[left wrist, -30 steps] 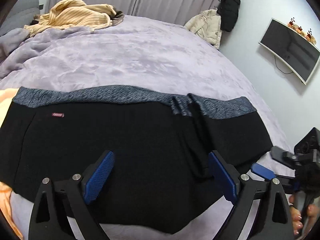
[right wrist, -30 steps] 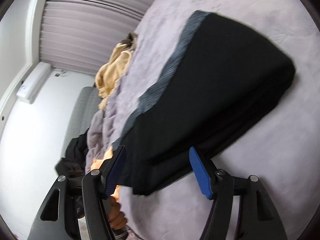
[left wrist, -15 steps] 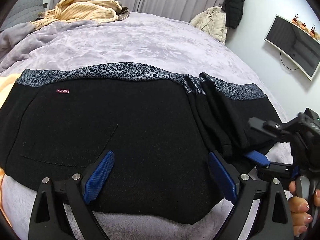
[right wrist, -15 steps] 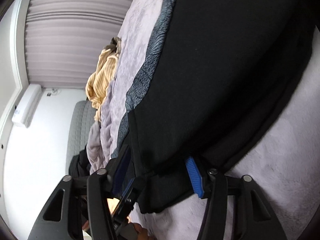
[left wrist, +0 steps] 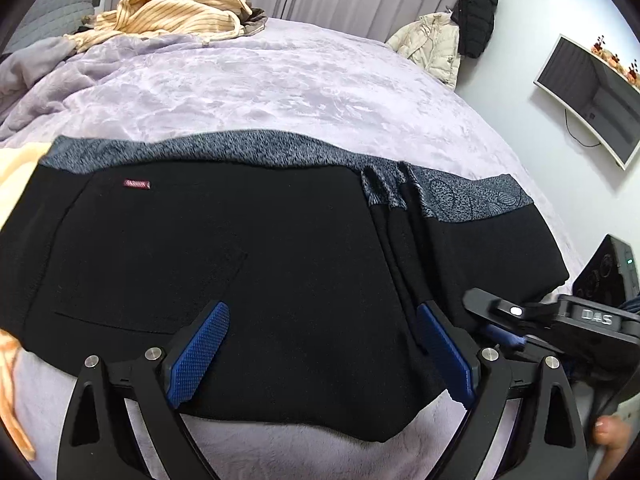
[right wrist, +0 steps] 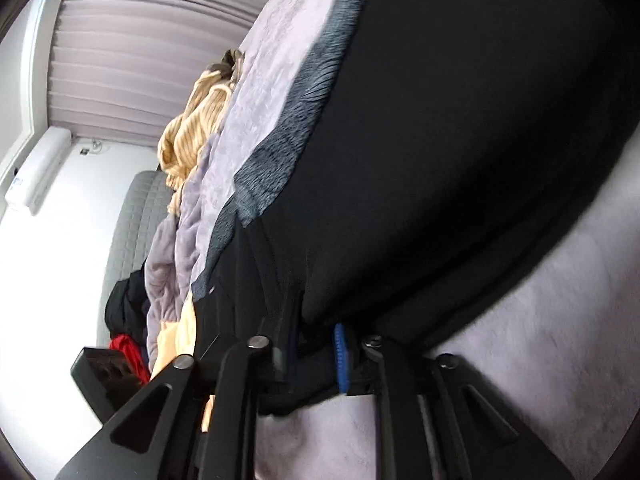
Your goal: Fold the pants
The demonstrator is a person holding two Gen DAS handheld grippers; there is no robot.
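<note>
Right wrist view | right gripper [right wrist: 316, 356] jaws closing on black knit pants' [right wrist: 460, 140] near edge | left gripper [left wrist: 320, 356] gapes above, empty | pinch every layer first.

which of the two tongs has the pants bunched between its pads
The right tongs, closing on the black pants edge; the left tongs hover wide open over them, gripping nothing.

Two close claw-mounted views, shared pants [left wrist: 248, 280]

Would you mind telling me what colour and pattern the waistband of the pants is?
The waistband is blue-grey with a fine leaf-like print, clearest in the left wrist view.
</note>
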